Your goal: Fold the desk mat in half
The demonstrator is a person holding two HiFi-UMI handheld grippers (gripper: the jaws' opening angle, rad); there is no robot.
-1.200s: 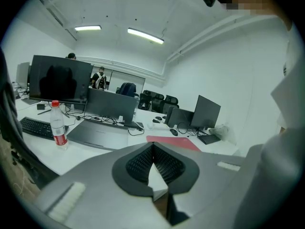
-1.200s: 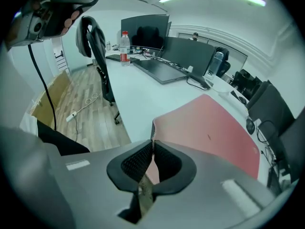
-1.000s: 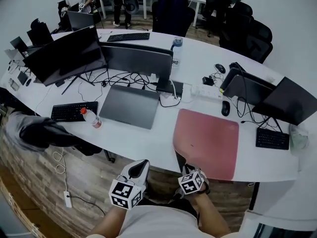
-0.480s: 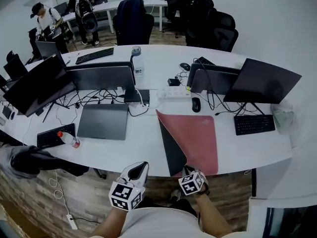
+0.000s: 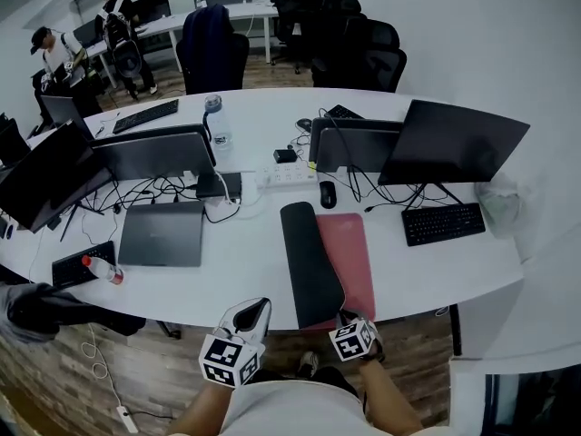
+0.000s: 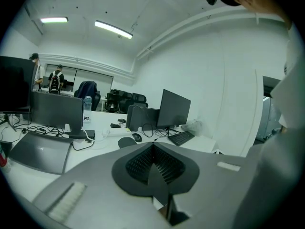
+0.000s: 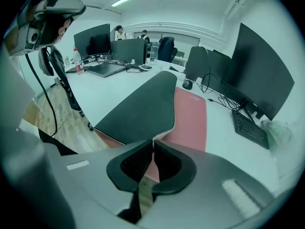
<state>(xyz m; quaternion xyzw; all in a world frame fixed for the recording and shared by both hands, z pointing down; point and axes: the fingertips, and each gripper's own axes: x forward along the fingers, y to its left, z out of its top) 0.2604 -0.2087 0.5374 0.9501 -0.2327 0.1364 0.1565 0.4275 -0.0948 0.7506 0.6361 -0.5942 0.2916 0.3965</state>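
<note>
The right gripper's [image 7: 153, 142] jaws are pinched shut on the stitched edge of the desk mat [image 7: 143, 106], at its near end by the front of the tabletop [image 5: 245, 280]. From that grip the mat's left part is lifted and turned over toward the right, dark underside up, arching over its own pink face – the pink shows as a strip along the right side, lying flat on the tabletop. The left gripper's [image 6: 152, 149] jaws are closed together with nothing between them; it is held off the tabletop's front edge, just left of the mat and apart from it. Beyond the mat's far end lie a mouse [image 5: 328, 194] and a power strip [image 5: 290, 173] – a closed laptop [image 5: 163, 234] sits to the left, a keyboard [image 5: 440, 223] to the right.
</note>
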